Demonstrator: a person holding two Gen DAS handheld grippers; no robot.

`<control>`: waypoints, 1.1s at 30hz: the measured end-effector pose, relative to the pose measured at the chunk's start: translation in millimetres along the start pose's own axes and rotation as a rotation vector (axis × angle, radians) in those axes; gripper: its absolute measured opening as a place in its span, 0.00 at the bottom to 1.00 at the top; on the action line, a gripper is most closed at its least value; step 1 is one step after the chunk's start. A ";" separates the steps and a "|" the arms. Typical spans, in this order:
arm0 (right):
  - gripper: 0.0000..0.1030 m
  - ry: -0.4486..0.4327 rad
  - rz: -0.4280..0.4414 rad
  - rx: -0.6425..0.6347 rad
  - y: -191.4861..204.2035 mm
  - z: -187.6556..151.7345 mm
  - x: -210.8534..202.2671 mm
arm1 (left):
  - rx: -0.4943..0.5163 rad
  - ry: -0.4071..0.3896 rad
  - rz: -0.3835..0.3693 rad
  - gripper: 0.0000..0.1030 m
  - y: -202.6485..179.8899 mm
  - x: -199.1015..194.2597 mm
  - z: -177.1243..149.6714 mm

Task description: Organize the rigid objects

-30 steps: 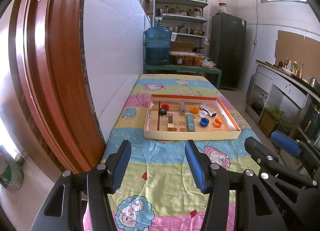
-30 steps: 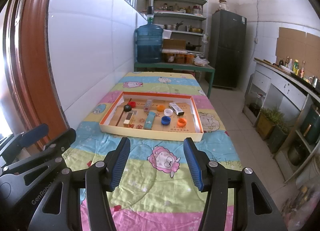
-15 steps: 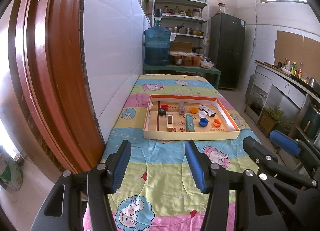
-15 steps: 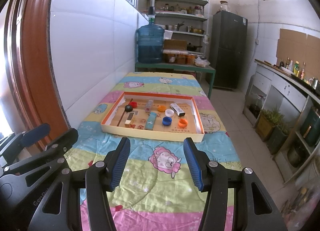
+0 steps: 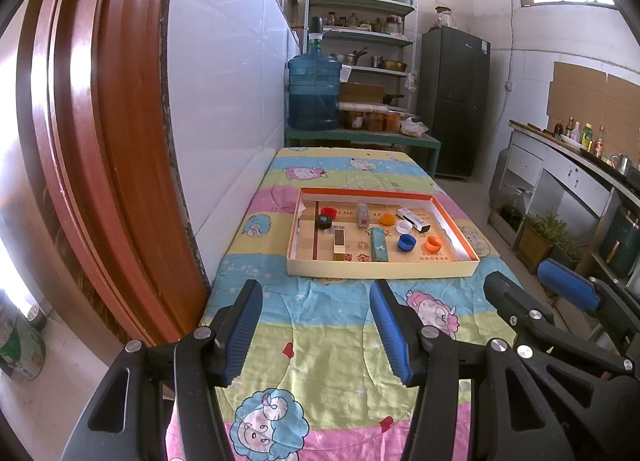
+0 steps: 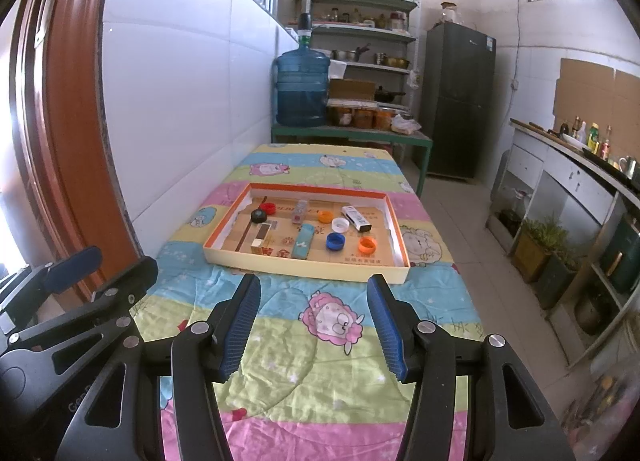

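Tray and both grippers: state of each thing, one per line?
left gripper: jaws open, empty
right gripper: jaws open, empty
tray: open-topped, flat on the blanket
blue cap: in tray, opening up
teal box: lying flat

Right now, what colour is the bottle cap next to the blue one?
Orange bottle cap, clearest in the right wrist view.
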State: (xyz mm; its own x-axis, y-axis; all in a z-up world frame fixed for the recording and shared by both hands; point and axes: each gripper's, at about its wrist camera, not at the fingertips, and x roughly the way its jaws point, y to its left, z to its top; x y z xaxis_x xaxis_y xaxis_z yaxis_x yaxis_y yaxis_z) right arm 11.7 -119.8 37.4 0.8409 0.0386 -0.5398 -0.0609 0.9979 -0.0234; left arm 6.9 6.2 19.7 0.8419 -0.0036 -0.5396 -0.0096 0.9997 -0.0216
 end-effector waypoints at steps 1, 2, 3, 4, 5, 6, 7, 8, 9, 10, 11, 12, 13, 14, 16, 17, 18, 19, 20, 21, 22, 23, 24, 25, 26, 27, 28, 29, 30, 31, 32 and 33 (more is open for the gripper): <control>0.56 0.000 -0.001 -0.001 0.2 0.1 -0.1 | 0.000 0.000 0.000 0.54 -0.1 0.1 0.2; 0.56 0.000 -0.001 -0.001 0.2 0.1 -0.2 | 0.000 0.000 0.000 0.54 -1.5 -0.3 -0.3; 0.56 -0.001 -0.001 -0.001 0.2 0.1 -0.2 | 0.000 0.000 0.000 0.54 -1.4 -0.5 -0.6; 0.56 -0.001 -0.001 -0.001 0.2 0.1 -0.1 | 0.000 0.000 0.000 0.54 -1.3 -0.2 -0.3; 0.56 -0.001 -0.001 0.000 0.1 0.1 0.0 | 0.000 0.000 0.000 0.54 -1.3 -0.3 -0.6; 0.56 -0.001 -0.001 -0.001 0.3 0.1 -0.1 | 0.000 0.000 0.000 0.54 -1.2 -0.3 -0.6; 0.56 -0.001 -0.001 -0.001 0.2 0.1 -0.1 | 0.000 -0.001 0.000 0.54 -1.0 0.0 -0.3; 0.56 -0.001 -0.001 0.000 0.2 0.1 -0.1 | 0.000 0.000 0.000 0.54 -0.9 0.1 -0.3; 0.56 -0.001 -0.001 -0.001 0.2 0.1 -0.1 | -0.001 0.001 0.000 0.54 -0.8 0.1 -0.6; 0.56 0.000 -0.001 -0.001 0.2 0.0 0.0 | -0.001 0.000 -0.001 0.54 -0.6 0.2 -0.3; 0.56 0.001 0.000 0.000 0.0 -0.1 0.1 | -0.001 0.000 -0.001 0.54 -0.6 0.3 -0.3; 0.56 0.000 0.000 0.001 0.0 -0.1 0.0 | -0.001 0.001 0.000 0.54 -0.6 0.1 -0.6; 0.56 0.000 -0.001 -0.001 0.2 0.0 -0.1 | 0.000 0.001 0.000 0.54 -0.5 0.0 -0.9; 0.56 0.000 -0.001 -0.001 0.1 0.0 -0.2 | 0.000 0.001 0.000 0.54 -0.3 0.5 -0.3; 0.56 0.000 0.000 -0.001 0.2 0.0 -0.1 | -0.001 0.002 0.000 0.54 0.0 0.1 -1.0; 0.56 0.000 -0.001 -0.001 0.2 0.0 -0.2 | 0.000 0.002 -0.001 0.54 -1.4 -0.5 -2.2; 0.56 0.000 -0.001 -0.001 0.2 0.0 -0.2 | 0.000 0.002 -0.001 0.54 -1.5 -0.4 -2.2; 0.56 0.000 -0.001 -0.001 0.1 0.0 -0.1 | 0.000 0.002 0.000 0.54 -0.9 0.2 -1.4; 0.56 0.000 0.000 0.000 0.1 0.0 -0.1 | 0.000 0.003 -0.001 0.54 -1.9 0.0 -2.5; 0.56 0.001 0.000 0.000 0.1 0.0 0.1 | 0.000 0.002 -0.001 0.54 -2.1 -0.3 -2.9; 0.56 0.000 -0.001 -0.001 0.2 0.0 -0.1 | 0.001 0.002 0.000 0.54 -1.8 0.1 -2.4; 0.56 0.000 -0.001 -0.001 0.2 0.1 -0.1 | 0.000 0.002 0.000 0.54 -2.2 -0.5 -3.3; 0.56 0.000 -0.001 -0.001 0.1 0.0 -0.1 | -0.001 0.003 -0.001 0.54 -2.0 -0.4 -3.3; 0.56 0.000 0.000 0.000 0.1 0.0 -0.2 | 0.000 0.003 -0.001 0.54 -1.6 0.2 -2.5; 0.56 0.000 -0.001 -0.001 0.2 0.1 -0.2 | 0.000 0.003 0.000 0.54 -1.4 0.3 -2.4; 0.56 0.000 -0.001 -0.001 0.1 0.1 -0.2 | -0.001 0.003 -0.001 0.54 -1.5 0.0 -2.8; 0.56 0.000 -0.001 -0.001 0.1 0.1 -0.2 | 0.000 0.003 -0.001 0.54 -1.8 -0.5 -3.2; 0.56 0.000 0.000 0.000 0.1 0.1 -0.1 | 0.000 0.003 -0.001 0.54 -1.3 0.4 -2.3; 0.56 0.000 -0.001 0.000 0.1 0.1 -0.2 | 0.000 0.003 -0.001 0.54 -1.3 0.2 -2.6; 0.56 0.000 -0.001 -0.001 0.1 0.1 -0.2 | -0.001 0.004 -0.001 0.54 -1.5 -0.1 -3.1; 0.56 0.000 -0.001 -0.001 0.1 0.1 -0.3 | 0.000 0.003 -0.001 0.54 -1.1 0.5 -2.1; 0.56 0.000 -0.001 -0.001 0.1 0.2 -0.3 | 0.000 0.003 -0.001 0.54 -1.3 0.1 -2.5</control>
State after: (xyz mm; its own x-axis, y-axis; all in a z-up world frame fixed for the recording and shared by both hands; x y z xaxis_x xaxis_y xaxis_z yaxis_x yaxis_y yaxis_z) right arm 11.6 -119.8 37.7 0.8410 0.0381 -0.5397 -0.0610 0.9978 -0.0246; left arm 5.6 4.8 17.5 0.8401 -0.0048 -0.5424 -0.0088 0.9997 -0.0226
